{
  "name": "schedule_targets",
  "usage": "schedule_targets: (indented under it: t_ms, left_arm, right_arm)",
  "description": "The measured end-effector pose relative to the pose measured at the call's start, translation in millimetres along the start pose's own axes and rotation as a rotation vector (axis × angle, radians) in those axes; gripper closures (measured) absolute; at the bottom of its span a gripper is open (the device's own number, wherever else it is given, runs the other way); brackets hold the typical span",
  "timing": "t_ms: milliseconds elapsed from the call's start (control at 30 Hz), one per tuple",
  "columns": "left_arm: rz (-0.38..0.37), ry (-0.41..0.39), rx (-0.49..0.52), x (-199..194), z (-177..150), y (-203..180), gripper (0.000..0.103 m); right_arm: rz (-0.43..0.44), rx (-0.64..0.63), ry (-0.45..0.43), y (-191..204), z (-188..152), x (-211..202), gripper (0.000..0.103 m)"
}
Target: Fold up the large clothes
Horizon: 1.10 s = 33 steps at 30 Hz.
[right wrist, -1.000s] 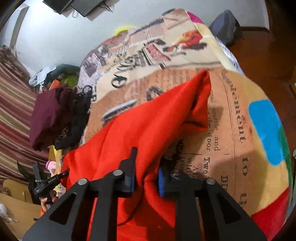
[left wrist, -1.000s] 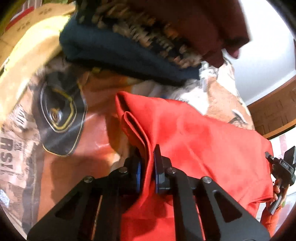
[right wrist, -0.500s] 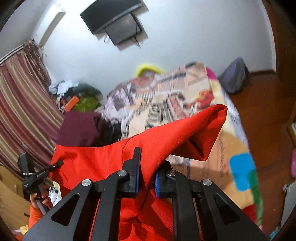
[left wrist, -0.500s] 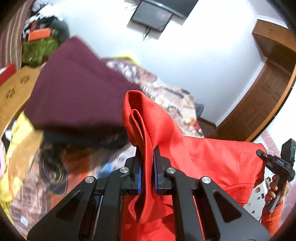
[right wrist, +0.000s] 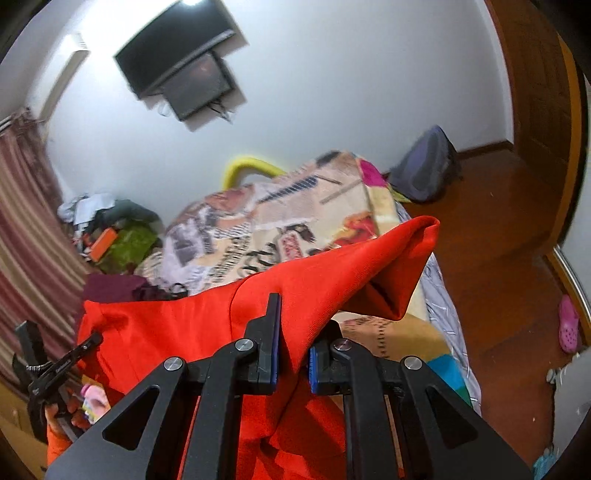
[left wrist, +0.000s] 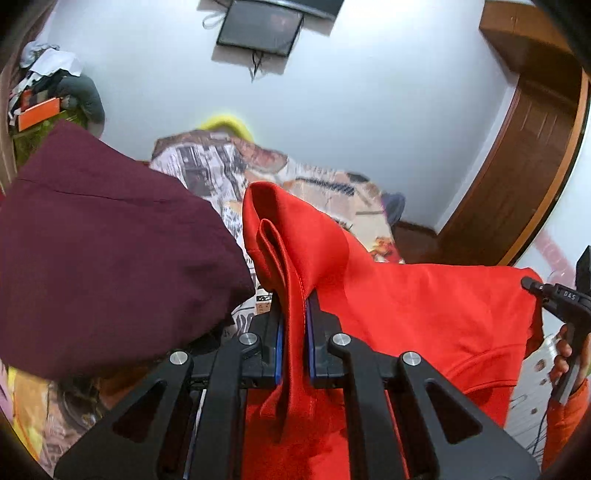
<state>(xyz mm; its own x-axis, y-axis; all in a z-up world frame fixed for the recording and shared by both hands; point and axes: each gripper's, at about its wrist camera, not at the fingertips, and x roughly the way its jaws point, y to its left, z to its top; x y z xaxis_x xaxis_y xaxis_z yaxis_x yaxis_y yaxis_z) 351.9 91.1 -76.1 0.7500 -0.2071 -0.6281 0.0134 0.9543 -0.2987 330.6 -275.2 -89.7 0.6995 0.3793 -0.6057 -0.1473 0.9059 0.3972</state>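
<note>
Two grippers, left (left wrist: 294, 332) and right (right wrist: 293, 356), each pinched on a red garment (left wrist: 424, 306).
Held stretched above the bed's (right wrist: 295, 218) near edge; lifted for folding, probably needed lowering flat next.

Left wrist view: aimed close along its fingers toward the wall television (left wrist: 269, 27).
Right wrist view: likewise.
Shared: bed (right wrist: 295, 225), television.

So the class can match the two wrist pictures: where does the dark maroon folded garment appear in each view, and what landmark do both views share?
Left wrist view: the dark maroon folded garment fills the left side, close and large, beside the bright red cloth.
Right wrist view: it shows small at mid-left, behind the red cloth's upper edge.
Shared landmark: the black wall-mounted screen, top centre in the left view, upper left in the right.
</note>
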Motion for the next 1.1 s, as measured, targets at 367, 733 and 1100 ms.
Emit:
schedule_targets:
  t_ms: [367, 733, 1100]
  left_arm:
    - [0.098, 0.132, 0.088, 94, -13, 0, 0.094]
    - [0.154, 0.198, 0.118, 112, -26, 8, 0.085]
    - [0.173, 0.133, 0.190, 24, -48, -5, 0.048]
  right_arm:
    - [-0.128, 0.094, 0.132, -78, -19, 74, 0.093]
    - [-0.238, -0.040, 0.156, -63, -32, 71, 0.087]
    - [-0.268, -0.141, 0.125, -17, -52, -7, 0.060]
